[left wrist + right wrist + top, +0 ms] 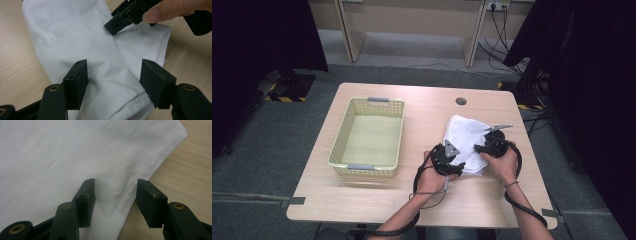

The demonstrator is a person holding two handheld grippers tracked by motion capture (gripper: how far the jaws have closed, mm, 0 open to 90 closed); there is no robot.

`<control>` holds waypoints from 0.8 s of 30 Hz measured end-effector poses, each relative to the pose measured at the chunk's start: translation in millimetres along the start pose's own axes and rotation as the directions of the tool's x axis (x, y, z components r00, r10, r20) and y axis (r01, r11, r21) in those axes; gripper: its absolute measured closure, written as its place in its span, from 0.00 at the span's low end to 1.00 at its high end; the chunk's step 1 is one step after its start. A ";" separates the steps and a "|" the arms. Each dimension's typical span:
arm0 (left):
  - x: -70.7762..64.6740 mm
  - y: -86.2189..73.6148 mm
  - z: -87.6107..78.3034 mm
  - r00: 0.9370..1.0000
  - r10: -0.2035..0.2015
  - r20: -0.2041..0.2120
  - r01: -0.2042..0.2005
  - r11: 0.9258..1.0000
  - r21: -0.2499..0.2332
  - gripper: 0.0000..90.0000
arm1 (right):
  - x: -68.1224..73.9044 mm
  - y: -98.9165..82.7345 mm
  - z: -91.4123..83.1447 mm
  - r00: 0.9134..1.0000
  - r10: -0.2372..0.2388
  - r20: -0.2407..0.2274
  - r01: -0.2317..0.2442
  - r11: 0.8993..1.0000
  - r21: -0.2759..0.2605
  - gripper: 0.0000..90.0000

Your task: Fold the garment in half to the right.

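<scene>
white cloth [465, 141] lies folded on table [412, 200], right of yellow basket [368, 137]. left gripper [113, 82] jaws spread, straddling cloth's hemmed edge, not pinching. right gripper [115, 200] also spread over hem, pads off fabric.

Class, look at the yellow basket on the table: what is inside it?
Nothing can be seen inside the yellow basket; its pale floor is bare. The white cloth lies outside it on the table, to the basket's right. The near wall hides a narrow strip of floor.
</scene>
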State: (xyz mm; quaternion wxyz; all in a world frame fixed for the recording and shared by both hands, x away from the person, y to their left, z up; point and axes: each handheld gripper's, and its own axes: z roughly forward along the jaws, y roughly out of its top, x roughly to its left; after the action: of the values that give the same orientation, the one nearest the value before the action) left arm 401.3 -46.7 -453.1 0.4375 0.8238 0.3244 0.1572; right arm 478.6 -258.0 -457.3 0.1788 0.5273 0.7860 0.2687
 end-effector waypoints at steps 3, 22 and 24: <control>-5.0 0.6 2.1 1.000 0.007 0.009 -0.007 1.000 -0.002 0.43 | -3.9 0.2 0.4 1.000 0.008 0.003 -0.008 1.000 -0.002 0.55; -17.9 3.5 20.8 0.998 0.024 0.063 -0.024 1.000 0.007 0.42 | -19.8 -7.2 -1.8 0.999 0.019 0.042 -0.017 0.999 -0.037 0.55; -18.1 2.7 23.2 0.998 0.021 0.066 -0.022 1.000 0.010 0.42 | -22.3 -8.9 -1.8 0.999 0.023 0.037 -0.021 0.999 -0.047 0.55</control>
State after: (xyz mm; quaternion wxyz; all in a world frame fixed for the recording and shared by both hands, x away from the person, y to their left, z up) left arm 401.6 -74.4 -463.5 0.4419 0.8344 0.3016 0.1328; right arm 479.5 -281.8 -461.3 0.2026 0.5367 0.7702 0.2788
